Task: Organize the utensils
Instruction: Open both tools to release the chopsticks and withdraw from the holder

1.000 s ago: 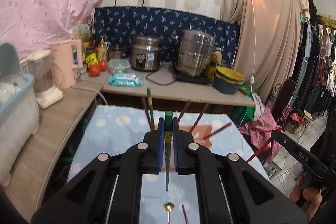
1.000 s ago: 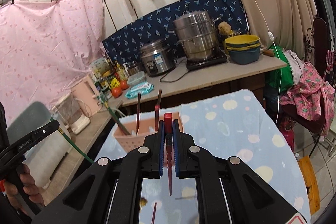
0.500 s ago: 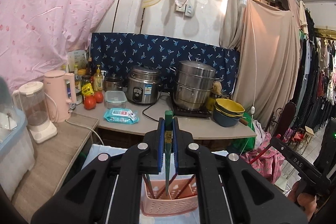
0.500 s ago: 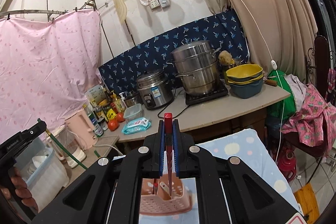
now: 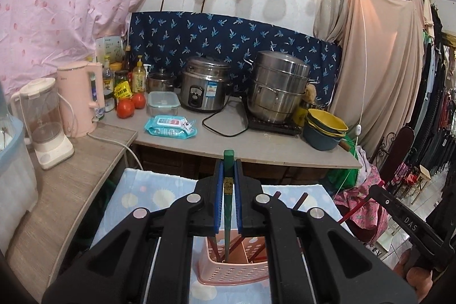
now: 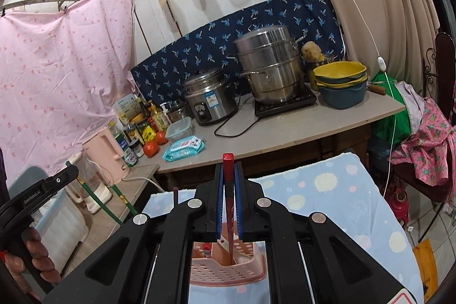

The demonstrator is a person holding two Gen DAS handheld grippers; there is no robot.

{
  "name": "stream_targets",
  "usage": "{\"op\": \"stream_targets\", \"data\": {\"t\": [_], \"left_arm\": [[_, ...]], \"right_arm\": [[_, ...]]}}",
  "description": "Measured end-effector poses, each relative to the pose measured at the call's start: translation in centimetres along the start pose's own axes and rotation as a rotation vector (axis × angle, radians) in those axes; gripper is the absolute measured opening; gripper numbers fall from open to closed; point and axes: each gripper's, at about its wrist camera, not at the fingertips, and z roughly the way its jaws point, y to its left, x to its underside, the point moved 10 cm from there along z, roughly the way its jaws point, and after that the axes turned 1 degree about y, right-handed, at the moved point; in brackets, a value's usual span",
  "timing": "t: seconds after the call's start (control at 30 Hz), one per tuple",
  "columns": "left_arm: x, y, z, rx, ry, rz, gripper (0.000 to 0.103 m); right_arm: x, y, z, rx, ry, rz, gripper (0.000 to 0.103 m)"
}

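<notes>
My left gripper [image 5: 228, 164] is shut on a green chopstick [image 5: 228, 207] held upright, its lower tip inside a pink perforated utensil basket [image 5: 233, 272] that holds several dark red chopsticks. My right gripper [image 6: 228, 165] is shut on a red chopstick [image 6: 228, 204], also upright, its tip down in the same pink basket [image 6: 225, 272]. The basket stands on a light blue dotted cloth [image 6: 336, 190]. The left gripper with its green chopstick [image 6: 114, 190] shows at the left of the right wrist view.
A counter behind holds a steel steamer pot [image 5: 278, 87], rice cooker [image 5: 203, 90], stacked bowls [image 5: 325, 130], wipes pack [image 5: 171, 127], tomatoes [image 5: 125, 108], pink kettle [image 5: 81, 99] and a blender [image 5: 42, 121]. Clothes hang at the right.
Both grippers tilted up from the table and moved over the pink basket. Each chopstick's tip has come down into the basket.
</notes>
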Motion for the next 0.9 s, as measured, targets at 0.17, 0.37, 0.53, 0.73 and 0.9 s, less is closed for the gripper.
{"op": "stream_targets", "data": {"t": [0.17, 0.37, 0.53, 0.73, 0.9], "left_arm": [[0.6, 0.3, 0.8, -0.004, 0.018, -0.008, 0.007], [1.3, 0.8, 1.5, -0.017, 0.038, -0.021, 0.008], [1.4, 1.4, 1.4, -0.042, 0.04, -0.031, 0.031], [1.8, 1.7, 1.0, -0.047, 0.045, -0.04, 0.033], [2.4, 1.6, 0.1, -0.047, 0.05, -0.042, 0.033]], "right_arm": [[0.8, 0.1, 0.9, 0.004, 0.02, -0.003, 0.007], [1.3, -0.2, 1.6, 0.011, 0.036, -0.005, 0.008], [1.2, -0.3, 1.5, 0.023, 0.027, -0.001, 0.018], [1.2, 0.0, 0.5, 0.025, 0.013, -0.01, 0.019], [1.4, 0.2, -0.4, 0.024, 0.01, -0.007, 0.019]]}}
